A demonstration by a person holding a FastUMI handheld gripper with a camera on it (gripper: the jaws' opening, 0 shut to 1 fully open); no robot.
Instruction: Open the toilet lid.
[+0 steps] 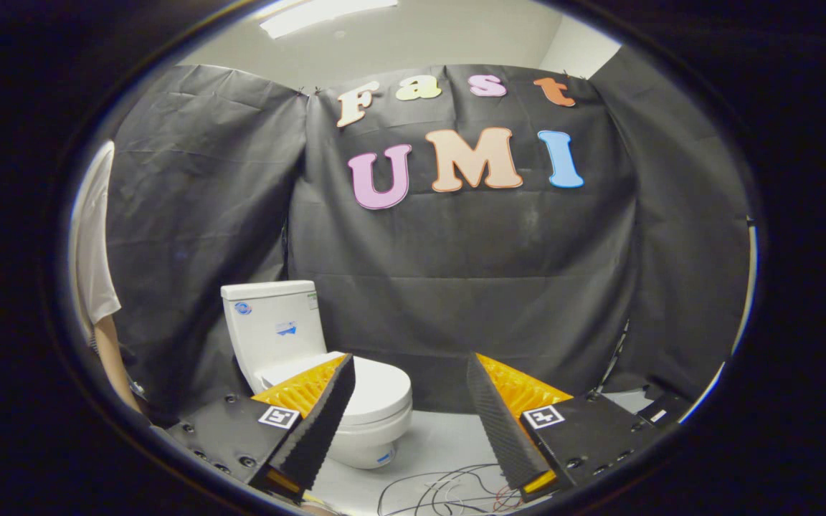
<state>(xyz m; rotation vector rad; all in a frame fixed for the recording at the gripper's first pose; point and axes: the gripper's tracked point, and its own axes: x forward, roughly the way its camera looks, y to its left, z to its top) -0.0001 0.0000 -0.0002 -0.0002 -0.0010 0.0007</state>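
Observation:
A white toilet (pixel 291 337) stands on the floor beyond my fingers, to the left, against the black cloth wall. Its lid (pixel 381 387) lies flat and closed over the bowl, and the tank (pixel 273 322) rises behind it. My gripper (pixel 409 362) is open, with a wide gap between its fingers and nothing held. The left finger (pixel 320 423) overlaps the near left part of the lid in the view, but the toilet is still some way ahead. The right finger (pixel 499 423) points at the bare floor to the right of the bowl.
Loose cables (pixel 449 491) lie on the pale floor (pixel 449 437) just ahead of the fingers. A person in a white sleeve (pixel 94 272) stands at the far left beside the cloth wall. Black cloth walls (pixel 499 287) close the booth behind and to both sides.

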